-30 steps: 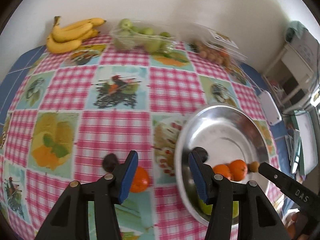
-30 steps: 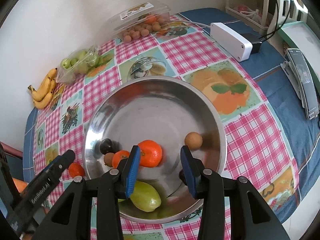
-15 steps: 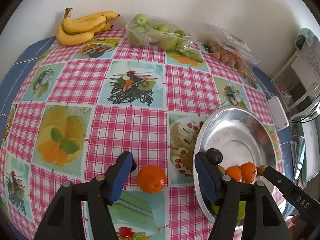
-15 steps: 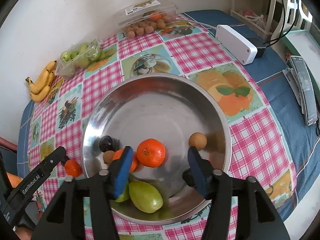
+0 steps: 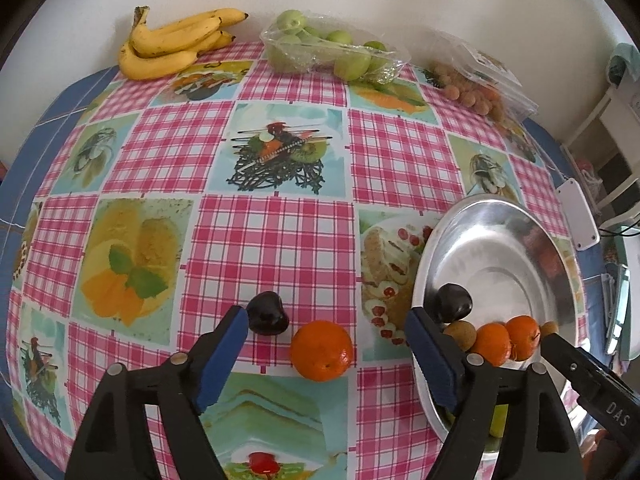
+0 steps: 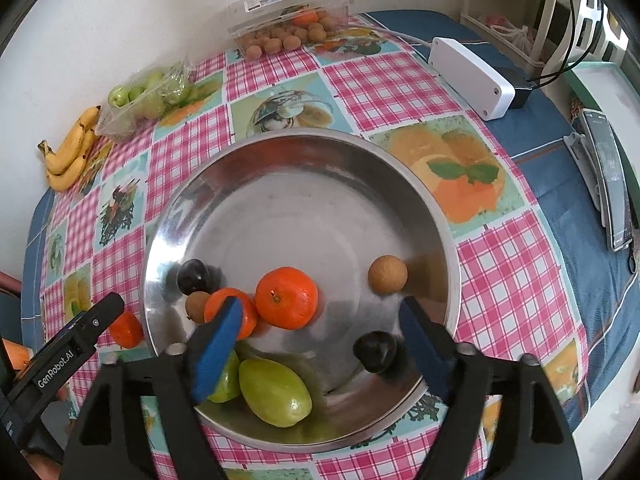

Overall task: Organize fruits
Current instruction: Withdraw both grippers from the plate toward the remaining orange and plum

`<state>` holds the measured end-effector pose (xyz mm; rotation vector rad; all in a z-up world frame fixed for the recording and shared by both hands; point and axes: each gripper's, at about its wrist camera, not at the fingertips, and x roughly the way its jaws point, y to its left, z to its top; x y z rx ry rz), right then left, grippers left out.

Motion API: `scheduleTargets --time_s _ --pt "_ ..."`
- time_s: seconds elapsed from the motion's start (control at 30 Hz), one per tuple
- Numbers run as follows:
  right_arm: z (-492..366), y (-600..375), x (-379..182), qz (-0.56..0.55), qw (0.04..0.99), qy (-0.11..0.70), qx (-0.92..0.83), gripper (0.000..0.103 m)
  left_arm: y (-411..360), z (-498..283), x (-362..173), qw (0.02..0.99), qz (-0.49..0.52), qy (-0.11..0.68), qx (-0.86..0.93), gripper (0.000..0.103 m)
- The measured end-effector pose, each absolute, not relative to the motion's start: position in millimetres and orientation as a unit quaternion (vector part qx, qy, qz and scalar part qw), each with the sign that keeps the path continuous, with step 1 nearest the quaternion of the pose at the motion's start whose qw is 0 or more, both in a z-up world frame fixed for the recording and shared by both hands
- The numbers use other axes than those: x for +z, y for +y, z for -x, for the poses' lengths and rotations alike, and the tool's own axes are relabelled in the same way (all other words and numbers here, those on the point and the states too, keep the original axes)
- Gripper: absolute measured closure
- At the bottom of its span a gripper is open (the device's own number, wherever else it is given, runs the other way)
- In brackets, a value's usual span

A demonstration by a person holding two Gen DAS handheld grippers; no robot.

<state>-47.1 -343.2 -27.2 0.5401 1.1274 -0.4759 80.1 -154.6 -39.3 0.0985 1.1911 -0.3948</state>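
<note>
My left gripper [image 5: 326, 322] hovers over the checked cloth with its jaws opening. An orange [image 5: 322, 350] lies loose between the pads, touched by neither. A dark plum [image 5: 267, 314] rests on the cloth by the left pad. My right gripper [image 6: 318, 318] hangs over the steel bowl [image 6: 304, 136], jaws opening, gripping nothing. In the bowl lie two oranges [image 6: 286, 298], two green fruits [image 6: 276, 390], two dark plums [image 6: 374, 350] and two longans [image 6: 387, 274]. The bowl [image 5: 500, 216] sits just right of my left gripper.
Along the wall at the back lie bananas [image 5: 176, 44], a bag of green apples [image 5: 332, 50] and a clear box of longans [image 5: 476, 80]. A white adapter [image 6: 472, 76] and a phone [image 6: 608, 184] lie on the blue cloth right of the bowl.
Both grippers' jaws have spread much wider. The orange that was against the left gripper's left pad now lies free between the pads. A dark plum has come into view beside the right gripper's right finger.
</note>
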Motion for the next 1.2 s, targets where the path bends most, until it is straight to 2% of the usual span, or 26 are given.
scheduleTargets --time_s 0.07,0.2,0.37,0.47,0.5,1.0,1.2 --pt "46.9 -343.3 -27.9 -0.250 0.784 0.524 -0.221 0.017 -154.3 -80.4 -39.6 0.811 -0.049 0.555 -0.179 0.002" --pt "46.0 -343.7 -29.4 -0.251 0.782 0.527 -0.220 0.017 -152.6 -81.2 -37.7 0.817 -0.050 0.547 -0.175 0.000" --pt "45.6 -343.2 -29.4 -0.250 0.783 0.526 -0.218 0.017 -150.3 -82.3 -40.1 0.821 -0.051 0.544 -0.167 0.000" --pt "45.2 -343.1 -28.6 -0.248 0.786 0.523 -0.219 0.002 -148.6 -83.2 -40.8 0.823 -0.051 0.542 -0.163 0.000" --pt "45.6 -342.8 -27.9 -0.247 0.787 0.521 -0.219 0.000 -148.2 -83.0 -40.7 0.823 -0.051 0.542 -0.161 0.000" --pt "44.6 -338.4 -20.4 -0.238 0.805 0.498 -0.216 0.000 -146.6 -83.3 -28.1 0.841 -0.052 0.514 -0.162 0.000" --pt "39.8 -329.1 -11.7 -0.221 0.823 0.481 -0.206 0.000 -147.0 -80.1 -11.1 0.867 -0.092 0.470 -0.138 0.000"
